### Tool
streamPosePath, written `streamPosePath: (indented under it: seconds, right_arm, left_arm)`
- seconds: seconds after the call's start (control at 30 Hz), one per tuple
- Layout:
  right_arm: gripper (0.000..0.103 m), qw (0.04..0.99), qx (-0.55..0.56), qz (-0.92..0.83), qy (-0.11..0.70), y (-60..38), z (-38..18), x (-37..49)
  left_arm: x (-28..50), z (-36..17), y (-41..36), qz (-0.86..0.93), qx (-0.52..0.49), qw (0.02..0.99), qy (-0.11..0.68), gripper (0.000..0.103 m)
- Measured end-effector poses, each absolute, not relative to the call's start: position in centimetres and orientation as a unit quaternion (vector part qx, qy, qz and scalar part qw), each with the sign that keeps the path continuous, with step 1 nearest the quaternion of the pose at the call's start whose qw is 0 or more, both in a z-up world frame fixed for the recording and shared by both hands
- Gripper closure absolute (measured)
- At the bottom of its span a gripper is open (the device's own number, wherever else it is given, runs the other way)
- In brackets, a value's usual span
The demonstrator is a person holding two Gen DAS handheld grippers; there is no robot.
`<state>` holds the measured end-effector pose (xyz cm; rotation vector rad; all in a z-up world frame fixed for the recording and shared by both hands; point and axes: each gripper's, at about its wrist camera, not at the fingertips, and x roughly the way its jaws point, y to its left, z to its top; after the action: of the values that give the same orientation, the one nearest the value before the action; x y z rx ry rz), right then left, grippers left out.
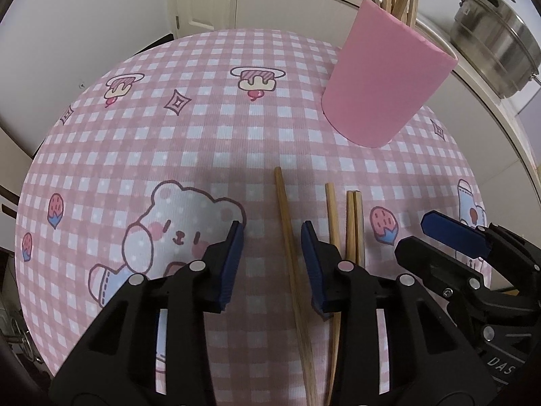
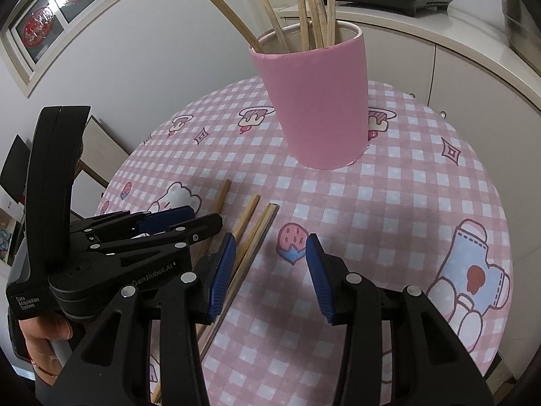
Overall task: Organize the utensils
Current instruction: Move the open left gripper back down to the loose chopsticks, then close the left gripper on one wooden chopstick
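Several wooden chopsticks lie on the pink checked tablecloth (image 1: 209,128). One chopstick (image 1: 290,247) lies between the open jaws of my left gripper (image 1: 273,237); a single one (image 1: 333,223) and a pair (image 1: 354,226) lie just right of it. My right gripper (image 2: 270,247) is open and empty, its left finger beside the pair (image 2: 260,233). A pink cup (image 1: 382,81), also in the right wrist view (image 2: 318,101), stands upright behind them and holds several chopsticks (image 2: 311,6).
A steel pot (image 1: 497,40) sits on the white counter behind the table. The right gripper (image 1: 466,264) shows at the left view's right edge; the left gripper (image 2: 135,237) and the hand holding it show at the right view's left.
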<state>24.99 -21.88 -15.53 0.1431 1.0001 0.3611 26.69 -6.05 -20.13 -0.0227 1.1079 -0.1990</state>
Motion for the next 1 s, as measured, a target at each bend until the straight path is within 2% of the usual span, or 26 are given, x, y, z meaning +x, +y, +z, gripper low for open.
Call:
streamPosePath:
  seconds: [0.3,0.47,0.57,1.0]
  right_arm:
    - [0.062,0.859,0.066,0.174,0.477,-21.5,-15.4,25.0]
    - [0.062,0.857,0.069,0.179,0.479,-20.9,-15.4,25.1]
    - [0.062,0.855,0.070,0.181,0.481,-20.6,-15.6,25.2]
    - [0.062,0.842,0.083,0.201,0.494,-18.2,-16.5,26.6]
  left_arm:
    - [26.8,-20.2,-6.0,-0.091,-0.006,0.848,0.521,0.073]
    - [26.7,-20.0,-5.6,-0.091,-0.016,0.848,0.522,0.088]
    - [26.6,-20.0,-5.3,-0.092,-0.022,0.848,0.522,0.093]
    - [25.5,-19.6,-2.6,-0.075,-0.040,0.852,0.517,0.094]
